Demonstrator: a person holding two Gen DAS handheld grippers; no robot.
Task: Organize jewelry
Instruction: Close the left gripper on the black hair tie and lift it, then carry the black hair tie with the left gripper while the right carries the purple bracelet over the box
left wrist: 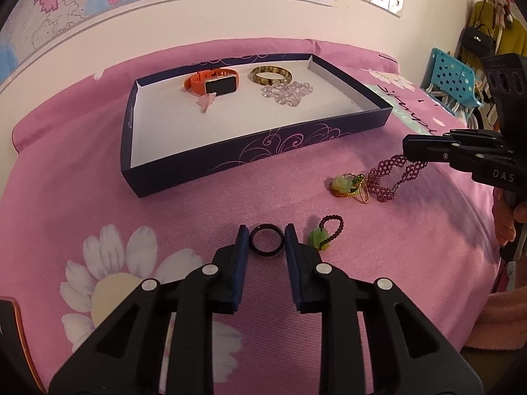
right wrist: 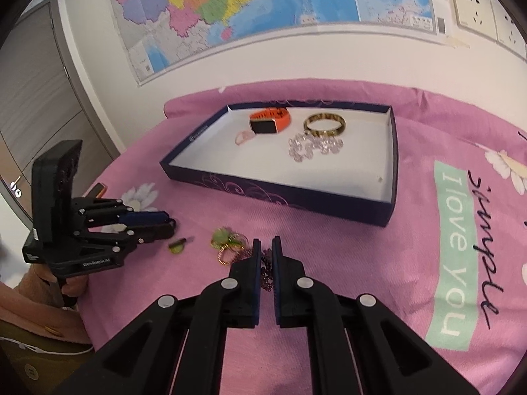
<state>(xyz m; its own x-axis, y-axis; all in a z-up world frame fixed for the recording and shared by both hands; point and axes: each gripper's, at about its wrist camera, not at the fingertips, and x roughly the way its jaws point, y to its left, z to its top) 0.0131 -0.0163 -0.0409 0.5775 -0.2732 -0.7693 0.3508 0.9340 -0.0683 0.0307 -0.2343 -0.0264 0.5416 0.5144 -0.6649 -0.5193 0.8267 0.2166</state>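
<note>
— So, where's the black ring (left wrist: 266,240)?
— On the pink blanket (left wrist: 197,217), between the left gripper (left wrist: 266,235) pads, touching both. The right gripper (right wrist: 267,247) pinches the maroon beaded bracelet (left wrist: 392,177).

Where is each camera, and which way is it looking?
Left wrist view: sits on the left hand-held gripper, looking down along its fingers at a black ring between them.
Right wrist view: sits on the right hand-held gripper, looking down at a purple beaded bracelet pinched between its fingers.
Both show the box, the pink blanket and the other hand-held gripper.
</note>
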